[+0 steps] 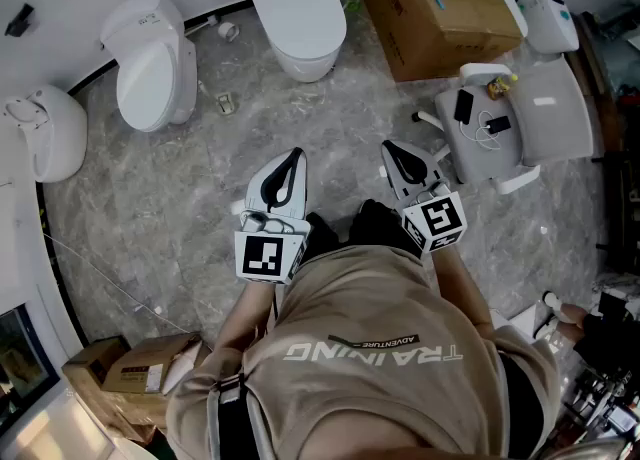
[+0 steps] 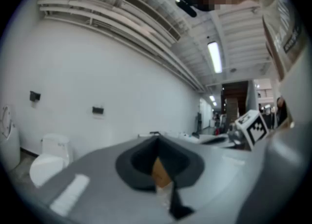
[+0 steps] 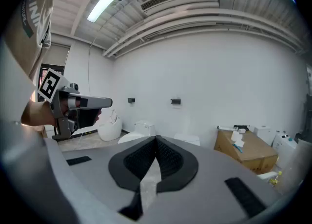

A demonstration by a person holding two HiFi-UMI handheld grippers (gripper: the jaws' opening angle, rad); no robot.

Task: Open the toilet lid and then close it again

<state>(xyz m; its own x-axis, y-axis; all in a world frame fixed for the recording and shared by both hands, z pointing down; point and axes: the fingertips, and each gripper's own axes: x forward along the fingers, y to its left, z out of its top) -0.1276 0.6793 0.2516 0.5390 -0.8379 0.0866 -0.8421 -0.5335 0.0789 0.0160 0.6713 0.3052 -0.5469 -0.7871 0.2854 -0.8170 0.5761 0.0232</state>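
Two white toilets stand against the far wall with their lids down: one in the middle (image 1: 297,18) and one angled at the left (image 1: 150,68). Both sit well ahead of the grippers. My left gripper (image 1: 291,160) is held out over the marble floor with its jaws shut and nothing between them. My right gripper (image 1: 396,151) hangs beside it, also shut and empty. In the right gripper view the shut jaws (image 3: 156,139) point toward the toilets (image 3: 141,130), and the left gripper (image 3: 73,108) shows at the left. The left gripper view shows its shut jaws (image 2: 157,141) and one toilet (image 2: 48,162).
A round white fixture (image 1: 45,133) stands at the far left. An open cardboard box (image 1: 440,13) sits right of the middle toilet. A white seat-like unit (image 1: 520,128) with a phone and cable on it is at the right. More boxes (image 1: 130,368) lie near my feet.
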